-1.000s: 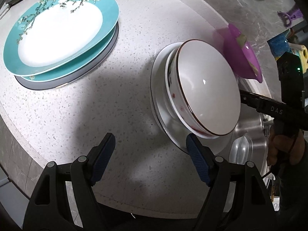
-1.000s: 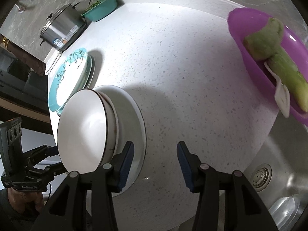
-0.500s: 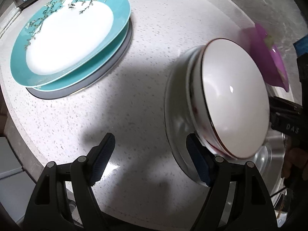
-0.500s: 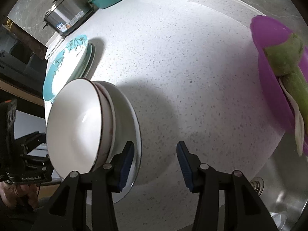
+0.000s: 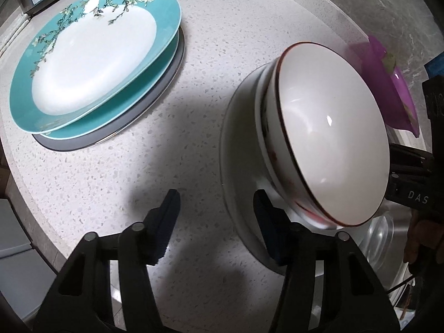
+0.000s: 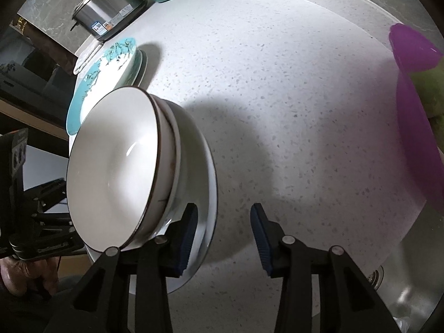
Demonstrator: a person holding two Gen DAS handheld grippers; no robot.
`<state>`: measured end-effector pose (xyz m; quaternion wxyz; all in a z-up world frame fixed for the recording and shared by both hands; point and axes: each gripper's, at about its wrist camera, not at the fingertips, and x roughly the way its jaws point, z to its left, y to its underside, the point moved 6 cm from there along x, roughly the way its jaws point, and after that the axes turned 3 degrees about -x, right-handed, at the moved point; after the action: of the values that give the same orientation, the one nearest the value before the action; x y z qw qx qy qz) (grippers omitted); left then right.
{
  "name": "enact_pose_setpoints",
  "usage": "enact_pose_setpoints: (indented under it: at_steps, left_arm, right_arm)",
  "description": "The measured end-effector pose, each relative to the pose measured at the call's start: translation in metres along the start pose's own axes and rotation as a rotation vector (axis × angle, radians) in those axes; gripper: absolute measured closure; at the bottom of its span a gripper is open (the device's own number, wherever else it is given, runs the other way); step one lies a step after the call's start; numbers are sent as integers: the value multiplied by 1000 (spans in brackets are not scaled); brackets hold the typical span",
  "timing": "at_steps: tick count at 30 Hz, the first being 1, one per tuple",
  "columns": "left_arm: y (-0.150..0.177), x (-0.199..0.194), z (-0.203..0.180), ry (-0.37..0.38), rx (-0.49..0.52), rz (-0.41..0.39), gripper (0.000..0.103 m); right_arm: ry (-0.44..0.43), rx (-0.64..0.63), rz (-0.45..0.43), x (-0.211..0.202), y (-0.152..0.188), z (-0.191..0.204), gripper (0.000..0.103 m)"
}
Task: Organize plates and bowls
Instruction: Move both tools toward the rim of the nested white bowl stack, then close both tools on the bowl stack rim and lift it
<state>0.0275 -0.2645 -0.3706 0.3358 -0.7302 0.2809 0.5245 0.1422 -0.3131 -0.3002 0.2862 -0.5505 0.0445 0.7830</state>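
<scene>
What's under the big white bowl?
The white bowl sits nested in another bowl with red marks, and both rest on a white plate. How much of the lower bowl is patterned stays hidden, as does the plate's middle.

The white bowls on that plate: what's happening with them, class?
A person holds a tool in each hand, one on either side of the stacked white bowls on a white plate. The left tool and right tool straddle the plate's rim on opposite sides, jaws just closing, not visibly gripping yet. Two teal plates are stacked nearby on the counter.
</scene>
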Motion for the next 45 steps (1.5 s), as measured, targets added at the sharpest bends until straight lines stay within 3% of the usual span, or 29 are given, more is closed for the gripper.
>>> enact_pose_setpoints:
  at_steps: [3, 5, 7, 10, 24, 31, 45]
  left_arm:
    - [-7, 5, -8, 28, 9, -4, 63]
    - [-12, 7, -12, 35, 11, -10, 66]
    - [-15, 9, -14, 46, 14, -8, 75]
    - [-17, 10, -17, 75, 19, -4, 87]
    - [-29, 19, -40, 57, 73, -9, 89]
    - [-23, 13, -31, 60, 93, -8, 89]
    - [-19, -31, -31, 74, 114, -55, 89]
  right_arm:
    - [-21, -1, -8, 1, -3, 2, 67]
    - [-42, 7, -12, 1, -3, 3, 80]
    - [-55, 6, -13, 2, -4, 7, 87]
    - [-47, 3, -12, 5, -7, 12, 88]
    - [-17, 45, -30, 3, -7, 12, 89]
    - [-17, 53, -31, -3, -4, 8, 89]
    - [-24, 54, -79, -38, -9, 20, 89]
